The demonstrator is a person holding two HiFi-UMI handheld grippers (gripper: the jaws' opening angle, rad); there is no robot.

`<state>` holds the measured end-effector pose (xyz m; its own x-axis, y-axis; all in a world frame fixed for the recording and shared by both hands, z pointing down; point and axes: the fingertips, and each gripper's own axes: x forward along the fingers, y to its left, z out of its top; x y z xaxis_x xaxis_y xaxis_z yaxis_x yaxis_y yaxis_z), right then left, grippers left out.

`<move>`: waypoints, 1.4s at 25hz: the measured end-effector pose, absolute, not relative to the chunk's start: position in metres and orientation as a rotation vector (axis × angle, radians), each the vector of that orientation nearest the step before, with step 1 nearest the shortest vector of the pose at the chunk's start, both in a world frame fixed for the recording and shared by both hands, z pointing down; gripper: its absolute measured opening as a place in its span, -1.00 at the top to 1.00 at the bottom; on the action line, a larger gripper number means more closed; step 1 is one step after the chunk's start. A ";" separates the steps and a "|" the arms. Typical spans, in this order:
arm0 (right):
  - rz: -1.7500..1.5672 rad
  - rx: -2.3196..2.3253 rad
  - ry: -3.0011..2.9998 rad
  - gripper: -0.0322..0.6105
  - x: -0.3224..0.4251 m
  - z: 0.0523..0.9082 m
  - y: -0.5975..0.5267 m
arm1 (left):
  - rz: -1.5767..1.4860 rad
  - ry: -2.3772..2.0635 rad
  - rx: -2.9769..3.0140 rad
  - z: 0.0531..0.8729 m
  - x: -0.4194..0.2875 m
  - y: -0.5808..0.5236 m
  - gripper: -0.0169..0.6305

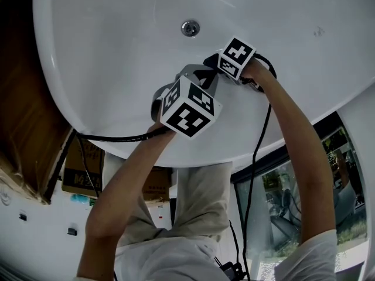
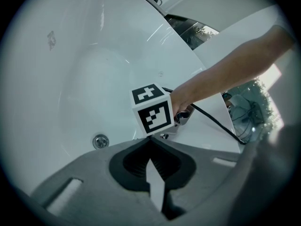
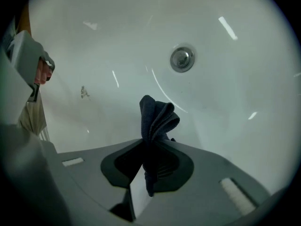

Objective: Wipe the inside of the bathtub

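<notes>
The white bathtub (image 1: 117, 51) fills the top of the head view, its round metal drain (image 1: 190, 28) near the middle. Both grippers reach into it side by side. My right gripper (image 3: 151, 142) is shut on a dark blue cloth (image 3: 157, 117) that stands up bunched from the jaws, just above the tub floor and short of the drain (image 3: 182, 59). My left gripper (image 2: 151, 140) is shut with nothing in it, pointing at the right gripper's marker cube (image 2: 151, 108). A small grey smudge (image 3: 84, 92) marks the tub wall.
Black cables (image 1: 111, 137) trail from the grippers over the tub rim (image 1: 246, 151). Brown cardboard boxes (image 1: 23, 127) stand at the left outside the tub. A glass pane (image 1: 293, 198) is at the lower right. The person's legs are against the near rim.
</notes>
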<state>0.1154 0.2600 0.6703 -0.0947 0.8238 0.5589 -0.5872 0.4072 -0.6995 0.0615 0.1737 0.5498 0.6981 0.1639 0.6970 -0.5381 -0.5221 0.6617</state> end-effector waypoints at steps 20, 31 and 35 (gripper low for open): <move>0.629 0.163 -1.106 0.74 0.229 0.703 0.070 | 0.889 -0.310 1.950 0.555 0.066 0.163 0.94; 0.459 0.360 -1.015 0.73 0.268 0.705 0.003 | 0.887 -0.320 1.943 0.561 0.062 0.164 0.95; 0.340 0.363 -0.997 0.73 0.279 0.718 -0.010 | 0.898 -0.305 1.949 0.564 0.063 0.169 0.95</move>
<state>0.2790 -0.0098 0.7184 0.5005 0.1111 0.8586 -0.4368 0.8886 0.1397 0.0627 0.1686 0.5642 0.7010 0.1452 0.6982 -0.5401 -0.5311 0.6528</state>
